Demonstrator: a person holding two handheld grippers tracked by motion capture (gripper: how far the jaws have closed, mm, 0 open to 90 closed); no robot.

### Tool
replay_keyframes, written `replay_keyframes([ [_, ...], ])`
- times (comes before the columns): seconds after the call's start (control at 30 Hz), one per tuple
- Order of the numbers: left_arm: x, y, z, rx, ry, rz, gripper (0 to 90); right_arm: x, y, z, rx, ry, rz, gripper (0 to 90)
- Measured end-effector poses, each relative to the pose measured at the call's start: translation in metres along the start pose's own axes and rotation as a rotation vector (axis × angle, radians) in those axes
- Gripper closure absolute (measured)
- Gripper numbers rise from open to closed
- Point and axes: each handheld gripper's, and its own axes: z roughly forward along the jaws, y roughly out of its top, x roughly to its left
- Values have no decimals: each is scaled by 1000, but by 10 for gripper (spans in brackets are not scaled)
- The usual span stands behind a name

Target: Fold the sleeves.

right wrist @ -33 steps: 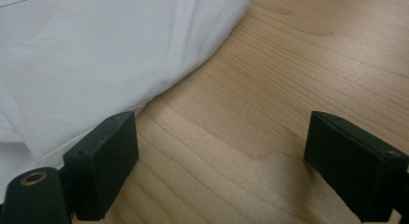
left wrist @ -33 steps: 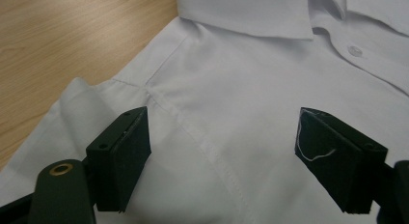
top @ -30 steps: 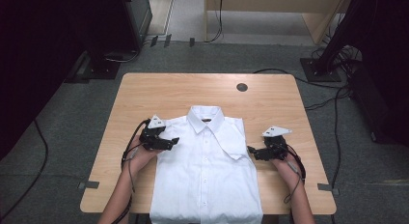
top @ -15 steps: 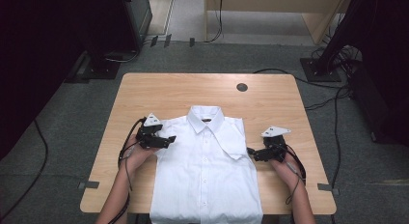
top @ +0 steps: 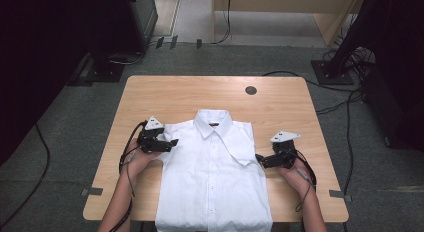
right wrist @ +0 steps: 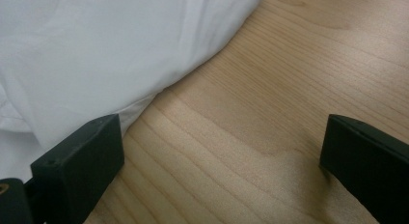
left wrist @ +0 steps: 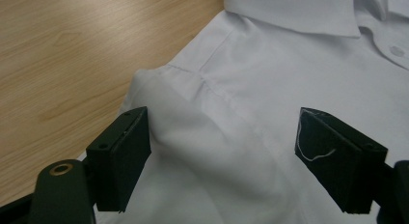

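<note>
A white button-up shirt (top: 215, 182) lies flat, front up, on the wooden table (top: 200, 97), collar (top: 213, 124) toward the far side and hem at the near edge. One part is folded in over its right shoulder (top: 241, 144). My left gripper (top: 172, 142) is open at the shirt's left shoulder; in the left gripper view the shoulder seam (left wrist: 202, 79) lies between its spread jaws (left wrist: 222, 156). My right gripper (top: 259, 157) is open beside the shirt's right edge. Its jaws (right wrist: 222, 161) have just been opening, with bare wood between them and the shirt edge (right wrist: 144, 84) by one jaw.
A small dark round cap (top: 251, 90) sits in the table's far right part. Cables (top: 345, 107) run over the grey floor around the table. A dark stand (top: 107, 67) is at the far left and a wooden desk (top: 280, 12) behind.
My left gripper has shifted slightly left, toward the outer edge of the shirt's shoulder. The right gripper has stayed in place beside the shirt.
</note>
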Motion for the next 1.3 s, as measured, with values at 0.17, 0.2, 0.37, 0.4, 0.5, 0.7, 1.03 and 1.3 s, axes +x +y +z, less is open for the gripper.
replay_keyframes([
  [0.17,3,-2,-1,3,3,-6,200,0,0,0,0,-2,1,14],
  [0.2,3,-2,-1,2,4,-6,200,0,0,0,0,-2,2,14],
  [0.37,6,-3,-2,-1,13,1,200,0,0,0,0,-3,3,14],
  [0.4,6,-3,-2,-1,15,-3,200,0,0,0,0,-3,3,14],
  [0.5,9,-4,-3,-3,17,-7,200,0,0,0,0,-3,3,14],
  [0.7,11,-6,-3,3,30,7,200,0,0,0,0,-3,3,14],
  [1.03,15,-8,-6,4,27,13,200,0,0,0,0,-4,4,14],
  [1.3,19,-9,-8,1,27,10,200,0,0,0,0,-4,4,14],
])
